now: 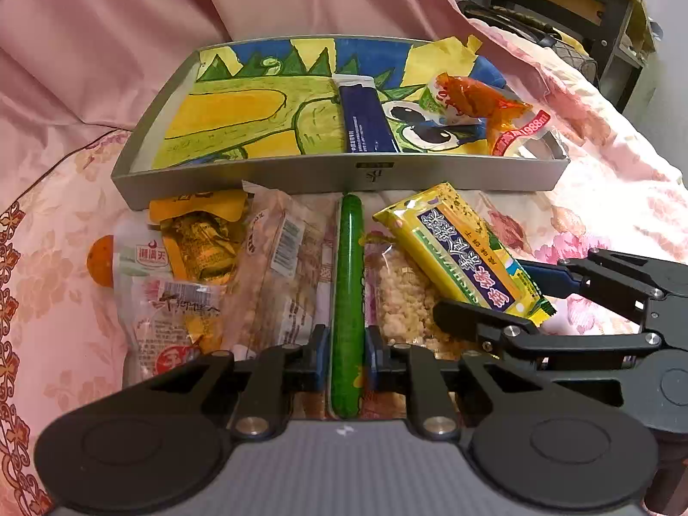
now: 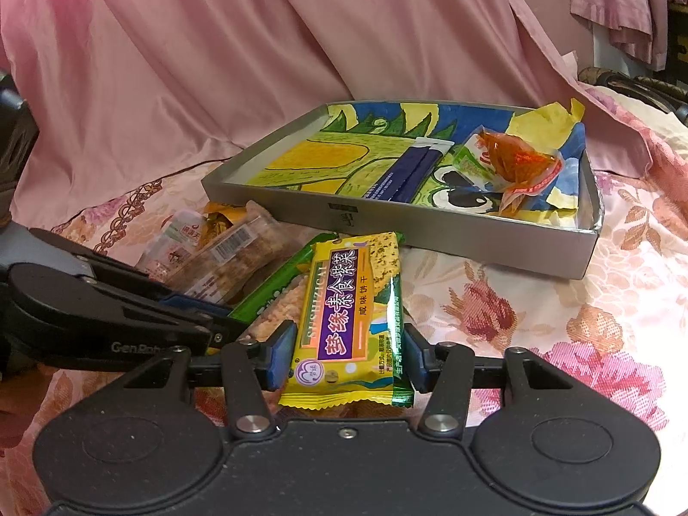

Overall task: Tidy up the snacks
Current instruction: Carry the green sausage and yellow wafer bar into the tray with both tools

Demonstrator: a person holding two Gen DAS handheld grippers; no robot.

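Observation:
A silver tray (image 1: 241,180) (image 2: 430,232) lined with a dinosaur drawing holds a blue sachet (image 1: 365,116) (image 2: 413,167) and an orange wrapped snack (image 1: 477,103) (image 2: 516,159). In front of it, on the bedspread, lies a green-edged rice snack packet (image 1: 347,284) (image 2: 275,284). My left gripper (image 1: 347,357) (image 2: 223,322) is shut on its upright green edge. A yellow cracker packet (image 1: 464,249) (image 2: 352,314) rests tilted across that packet. My right gripper (image 2: 346,357) (image 1: 494,296) is shut on the packet's near end, one pad on each long side.
Left of the green packet lie a clear cracker packet (image 1: 275,266) (image 2: 241,249), a gold-wrapped snack (image 1: 202,241) and a white pouch with an orange cap (image 1: 142,266). Pink floral bedspread (image 2: 559,322) spreads to the right. Pink cloth (image 2: 215,64) hangs behind. A dark shelf (image 1: 602,8) stands far right.

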